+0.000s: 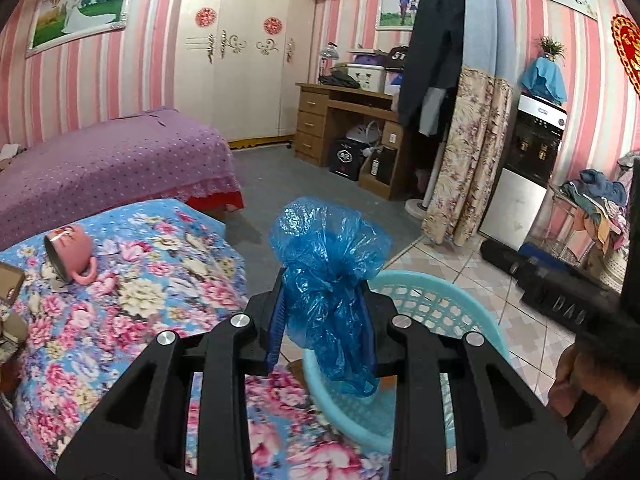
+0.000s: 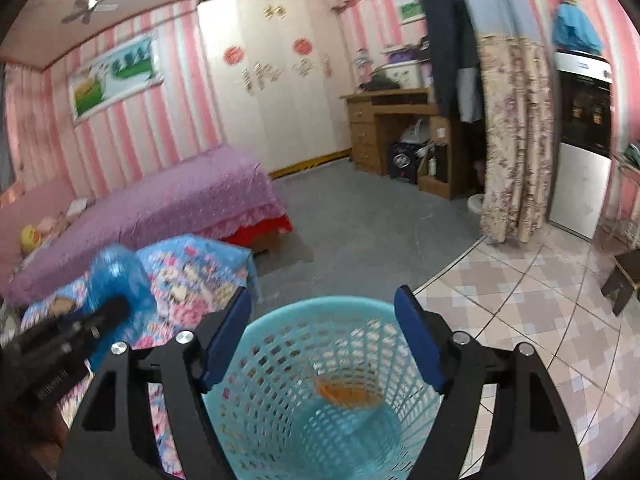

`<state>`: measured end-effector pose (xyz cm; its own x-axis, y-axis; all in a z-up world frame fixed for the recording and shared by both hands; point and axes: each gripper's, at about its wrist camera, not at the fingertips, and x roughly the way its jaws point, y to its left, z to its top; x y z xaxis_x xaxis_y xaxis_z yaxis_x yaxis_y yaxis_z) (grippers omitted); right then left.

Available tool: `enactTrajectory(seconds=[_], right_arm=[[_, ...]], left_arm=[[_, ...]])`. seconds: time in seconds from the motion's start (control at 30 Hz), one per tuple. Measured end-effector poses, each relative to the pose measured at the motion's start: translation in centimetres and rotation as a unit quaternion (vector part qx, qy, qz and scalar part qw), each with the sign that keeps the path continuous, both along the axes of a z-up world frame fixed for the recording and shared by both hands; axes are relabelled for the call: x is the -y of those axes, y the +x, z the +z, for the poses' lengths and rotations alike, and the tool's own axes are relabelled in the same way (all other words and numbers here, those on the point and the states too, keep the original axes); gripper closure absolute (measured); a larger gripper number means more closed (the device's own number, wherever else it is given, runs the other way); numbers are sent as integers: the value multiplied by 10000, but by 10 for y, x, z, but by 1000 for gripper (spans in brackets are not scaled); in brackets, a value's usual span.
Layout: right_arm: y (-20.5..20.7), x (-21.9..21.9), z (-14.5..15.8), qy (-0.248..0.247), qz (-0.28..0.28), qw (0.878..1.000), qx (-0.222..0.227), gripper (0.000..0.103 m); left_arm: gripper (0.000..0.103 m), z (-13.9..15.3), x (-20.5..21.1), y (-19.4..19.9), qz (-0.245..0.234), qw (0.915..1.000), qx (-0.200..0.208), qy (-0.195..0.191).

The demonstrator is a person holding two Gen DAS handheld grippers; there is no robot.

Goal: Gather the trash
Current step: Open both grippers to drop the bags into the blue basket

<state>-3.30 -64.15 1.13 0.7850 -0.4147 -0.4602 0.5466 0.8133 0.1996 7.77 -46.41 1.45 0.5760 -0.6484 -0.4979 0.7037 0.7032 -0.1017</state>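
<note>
Bunching out above and below the pads, a crumpled blue plastic bag (image 1: pixel 330 280) sits pinched in the left gripper (image 1: pixel 326 308), above the edge of a flowered cloth (image 1: pixel 132 292) and just beside the rim of a light blue mesh basket (image 1: pixel 436 300). On the cloth a pink mug (image 1: pixel 70 252) lies on its side. The right gripper (image 2: pixel 322 336) stands wide apart over the basket (image 2: pixel 320 380) with nothing between its pads. An orange scrap (image 2: pixel 346 394) lies on the basket's bottom.

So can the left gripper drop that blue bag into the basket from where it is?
Probably yes: the left gripper holds the blue plastic bag beside the turquoise basket, whose open mouth looks unobstructed.
</note>
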Motion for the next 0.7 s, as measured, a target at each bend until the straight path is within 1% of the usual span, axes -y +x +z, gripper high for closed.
enactTrajectory(seconds=[0.13, 0.17, 0.2, 0.23, 0.27, 0.33, 0.43, 0.5, 0.53, 0.6, 0.7], right_arm=[[-14, 11, 1, 51, -313, 9993, 191, 29], [-15, 13, 1, 72, -355, 9991, 224, 29], [-17, 15, 1, 94, -390, 9989, 260, 29], [-17, 16, 1, 105, -402, 9987, 282, 29], [-19, 16, 1, 105, -418, 9986, 305, 29], [-19, 19, 2, 119, -395, 9987, 315, 29], [-14, 15, 2, 118, -297, 9989, 341, 29], [-9, 9, 4, 68, -179, 9992, 360, 29], [-7, 5, 5, 44, -119, 9992, 387, 29], [-1, -6, 8, 7, 42, 9991, 431, 29], [14, -27, 10, -70, 371, 9985, 396, 29]], left_arm=[[70, -5, 14, -8, -235, 9997, -17, 25], [67, -6, 17, -10, -303, 9995, -40, -3], [62, -7, 20, -11, -418, 9991, -99, -56], [46, -7, 23, -14, -489, 9987, -130, -98], [35, -6, 25, -16, -539, 9984, -108, -136], [28, -4, 28, -20, -569, 9983, 46, -105], [26, 0, 19, -15, -432, 9990, 96, -90], [26, 4, 0, -9, -254, 9995, 126, -111], [23, 6, -9, -6, -152, 9997, 159, -101], [19, 8, -35, -1, 50, 9997, 221, -71], [19, 10, -88, 8, 516, 9977, 420, 158]])
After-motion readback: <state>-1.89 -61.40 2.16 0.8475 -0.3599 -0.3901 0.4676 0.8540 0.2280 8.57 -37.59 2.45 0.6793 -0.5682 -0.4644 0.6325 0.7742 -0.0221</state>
